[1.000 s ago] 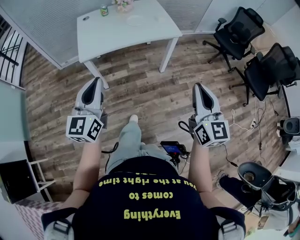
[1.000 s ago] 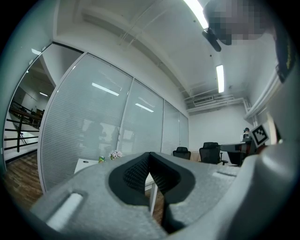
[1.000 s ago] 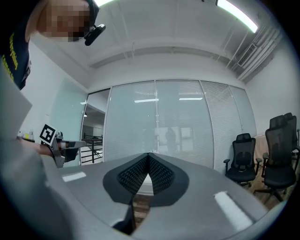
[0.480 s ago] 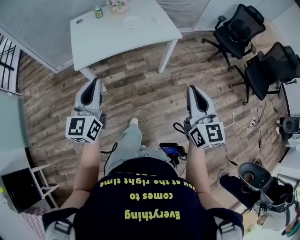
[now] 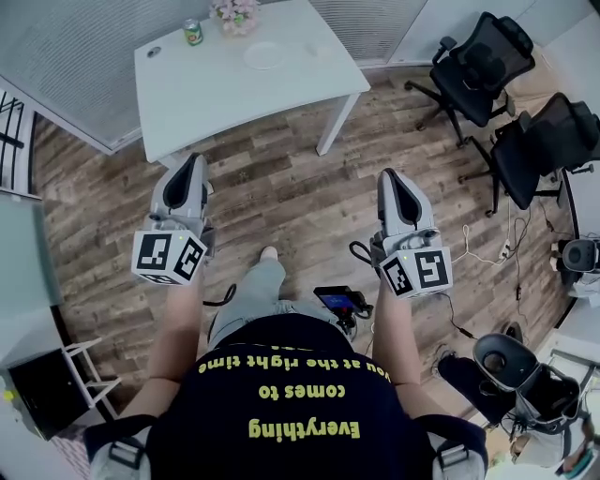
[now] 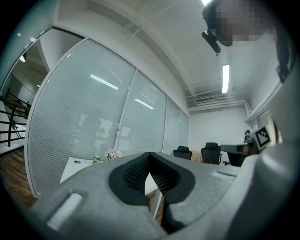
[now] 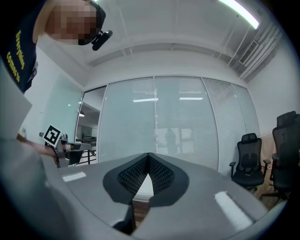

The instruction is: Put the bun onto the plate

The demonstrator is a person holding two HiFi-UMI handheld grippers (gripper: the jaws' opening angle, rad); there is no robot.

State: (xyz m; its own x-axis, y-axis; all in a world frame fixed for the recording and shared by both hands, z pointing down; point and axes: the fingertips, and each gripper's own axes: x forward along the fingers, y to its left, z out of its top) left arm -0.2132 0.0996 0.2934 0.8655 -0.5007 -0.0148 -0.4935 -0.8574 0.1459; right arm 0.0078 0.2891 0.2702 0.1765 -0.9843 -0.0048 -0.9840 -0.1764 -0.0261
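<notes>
A pale round plate (image 5: 265, 54) lies on the white table (image 5: 234, 89) at the far end of the head view. I cannot make out a bun anywhere. My left gripper (image 5: 192, 159) and right gripper (image 5: 392, 173) are held level over the wood floor, well short of the table, on either side of the person's legs. In the left gripper view the left gripper (image 6: 150, 161) has its tips touching with nothing between them. The right gripper (image 7: 148, 161) is likewise shut and empty in its own view.
A green can (image 5: 193, 33) and a small flower pot (image 5: 235, 14) stand at the table's far edge, against a glass wall with blinds. Black office chairs (image 5: 478, 56) stand to the right. Cables and gear (image 5: 525, 375) lie on the floor at the lower right.
The person has walked toward the table. More of its top now shows in the head view, and both grippers have travelled forward with the body, still shut.
</notes>
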